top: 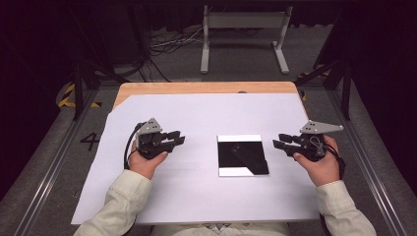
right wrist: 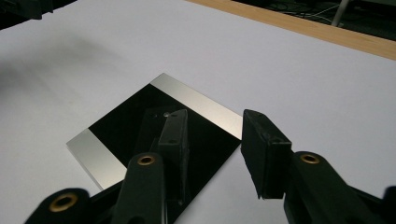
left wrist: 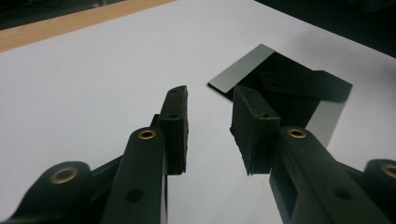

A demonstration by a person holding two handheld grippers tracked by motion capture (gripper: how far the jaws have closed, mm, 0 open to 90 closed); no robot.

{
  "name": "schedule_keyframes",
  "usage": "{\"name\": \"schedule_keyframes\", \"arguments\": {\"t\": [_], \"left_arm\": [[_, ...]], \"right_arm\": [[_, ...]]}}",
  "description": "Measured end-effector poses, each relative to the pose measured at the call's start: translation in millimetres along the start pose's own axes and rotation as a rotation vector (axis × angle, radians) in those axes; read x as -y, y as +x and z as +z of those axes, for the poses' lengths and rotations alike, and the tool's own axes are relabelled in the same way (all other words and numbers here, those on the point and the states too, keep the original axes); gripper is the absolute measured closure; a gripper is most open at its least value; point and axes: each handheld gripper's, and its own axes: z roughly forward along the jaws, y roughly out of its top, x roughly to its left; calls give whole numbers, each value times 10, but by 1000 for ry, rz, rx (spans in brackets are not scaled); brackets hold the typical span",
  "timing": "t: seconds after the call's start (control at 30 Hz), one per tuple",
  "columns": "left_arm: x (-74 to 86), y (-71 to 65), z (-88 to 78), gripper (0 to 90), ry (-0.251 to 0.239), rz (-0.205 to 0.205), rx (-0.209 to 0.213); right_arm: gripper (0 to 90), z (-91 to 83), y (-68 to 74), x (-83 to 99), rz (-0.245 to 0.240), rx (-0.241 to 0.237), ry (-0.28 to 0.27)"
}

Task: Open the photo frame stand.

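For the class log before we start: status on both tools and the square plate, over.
Left tool open, empty, left of plate. Right tool open, empty, right of plate. Glossy black square plate flat on white sheet, untouched. Nothing between tools and plate.

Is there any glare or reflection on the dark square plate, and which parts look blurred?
High view: the plate mirrors a dark shape, and the room behind is dim. Right gripper view: the right claw is reflected in the plate's glossy black. Left gripper view: near claw arms look soft.

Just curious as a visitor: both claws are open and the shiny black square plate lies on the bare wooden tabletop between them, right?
Not quite. The plate lies on a white sheet covering the table, as the high view shows. Both the left claw and right claw are open.
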Motion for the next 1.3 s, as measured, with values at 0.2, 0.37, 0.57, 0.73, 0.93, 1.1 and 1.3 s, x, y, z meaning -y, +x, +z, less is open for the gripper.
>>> {"name": "schedule_keyframes", "arguments": {"t": [0.2, 0.37, 0.57, 0.73, 0.93, 1.1, 1.3], "left_arm": [[41, 112, -68, 656, -16, -41, -52], [54, 162, -88, 651, -19, -40, -71], [76, 229, -121, 644, -14, -37, -109], [96, 275, -144, 641, -16, -54, -114], [122, 327, -157, 625, -32, -47, -98], [130, 350, -172, 619, -34, -36, -92], [134, 340, -163, 617, -37, -40, -89]], "right_arm": [[522, -6, 70, 35, 13, -29, 26], [517, 9, 112, 105, 3, -34, 57], [517, 25, 151, 191, 7, -47, 88], [516, 44, 167, 239, -1, -58, 111], [510, 70, 186, 282, -8, -82, 153], [512, 109, 209, 314, -31, -112, 199], [559, 175, 252, 340, -64, -135, 280]]}}
